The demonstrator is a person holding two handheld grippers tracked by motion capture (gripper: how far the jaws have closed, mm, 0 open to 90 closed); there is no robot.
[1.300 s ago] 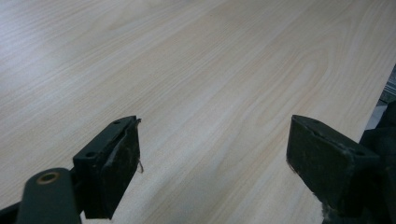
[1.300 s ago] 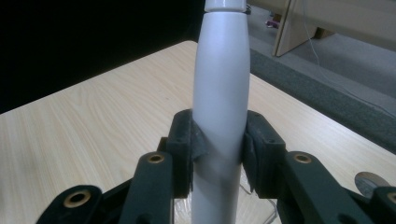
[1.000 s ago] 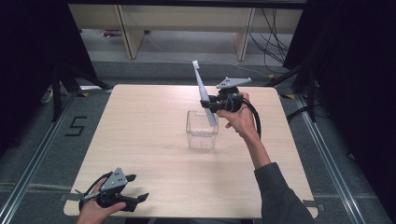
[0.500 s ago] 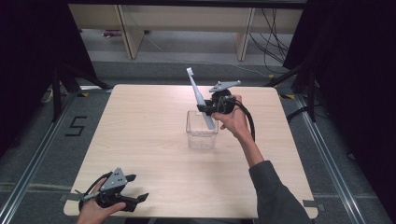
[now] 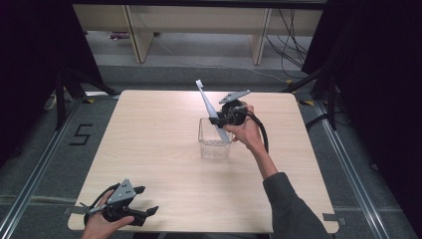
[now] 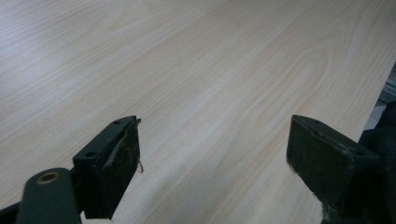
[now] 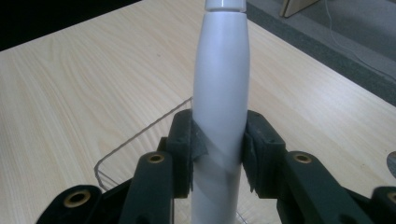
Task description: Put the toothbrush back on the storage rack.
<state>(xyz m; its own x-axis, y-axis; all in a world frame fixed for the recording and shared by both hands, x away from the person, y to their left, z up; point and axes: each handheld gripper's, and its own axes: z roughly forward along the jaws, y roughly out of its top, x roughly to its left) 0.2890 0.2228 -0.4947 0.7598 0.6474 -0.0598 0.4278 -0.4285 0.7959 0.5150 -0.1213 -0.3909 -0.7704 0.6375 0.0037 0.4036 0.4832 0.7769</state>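
right gripper (image 5: 222,118) pinching white toothbrush (image 5: 209,107), centre frame, tilted, lower end inside clear box (image 5: 215,144) | left gripper (image 5: 142,201) spread wide, nothing between, lower left of wooden table (image 5: 149,129)

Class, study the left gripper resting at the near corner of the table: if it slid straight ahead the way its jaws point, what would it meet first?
Probably nothing: ahead of the open left gripper lies bare table, its edge close on one side.

A pale wood grain is shown on the table (image 5: 149,144). The 2 grippers' jaws are coloured black. The toothbrush (image 7: 220,93) is coloured white, and the box (image 5: 215,144) is seen as clear.
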